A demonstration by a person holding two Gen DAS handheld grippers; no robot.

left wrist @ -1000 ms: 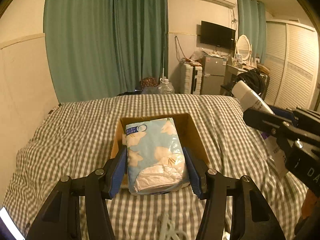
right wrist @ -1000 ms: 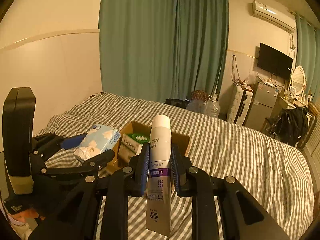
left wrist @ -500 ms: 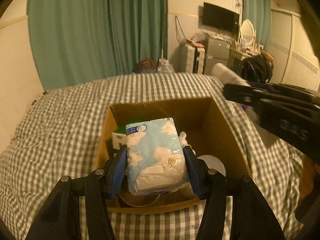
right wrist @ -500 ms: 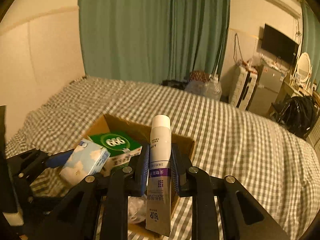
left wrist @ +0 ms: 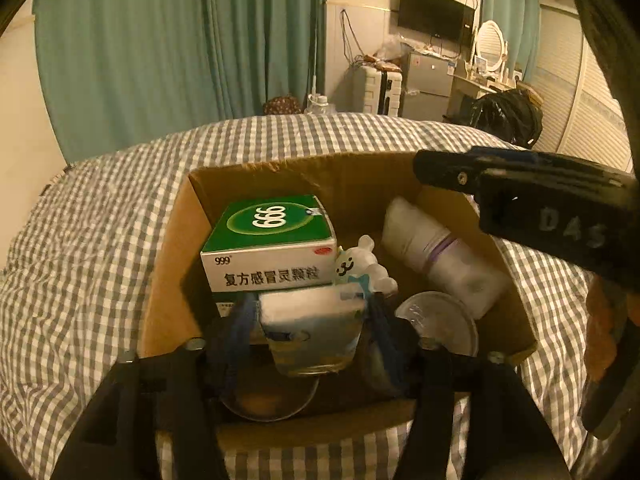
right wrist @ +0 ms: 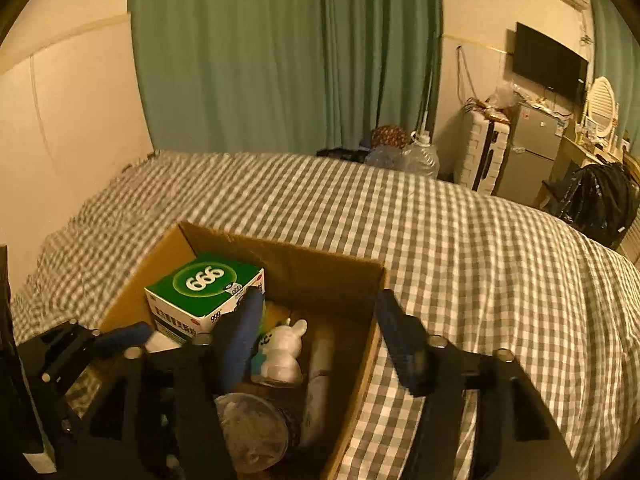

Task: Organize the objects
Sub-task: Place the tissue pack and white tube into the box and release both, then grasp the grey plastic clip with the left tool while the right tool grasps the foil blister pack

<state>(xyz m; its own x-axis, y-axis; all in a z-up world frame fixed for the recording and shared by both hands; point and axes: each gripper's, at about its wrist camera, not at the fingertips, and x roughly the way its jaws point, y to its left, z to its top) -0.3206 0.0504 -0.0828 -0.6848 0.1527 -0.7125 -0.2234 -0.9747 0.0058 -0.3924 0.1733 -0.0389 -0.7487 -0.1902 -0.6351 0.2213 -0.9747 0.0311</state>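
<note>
Fingers of the left gripper [left wrist: 308, 330] are pinched on the tissue pack [left wrist: 310, 322], judged soft, light and best held across its flanks, low at the cardboard box's [left wrist: 168, 248] near edge, while the right gripper [right wrist: 320, 340] is spread empty.

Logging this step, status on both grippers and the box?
Left gripper shut on tissue pack, low inside cardboard box. Right gripper open, empty, over box; white tube lies inside. Medicine box, rabbit figurine crowd the pack.

Green curtains [right wrist: 280, 52], a wall television [right wrist: 550, 62] and a white suitcase [right wrist: 482, 152].
</note>
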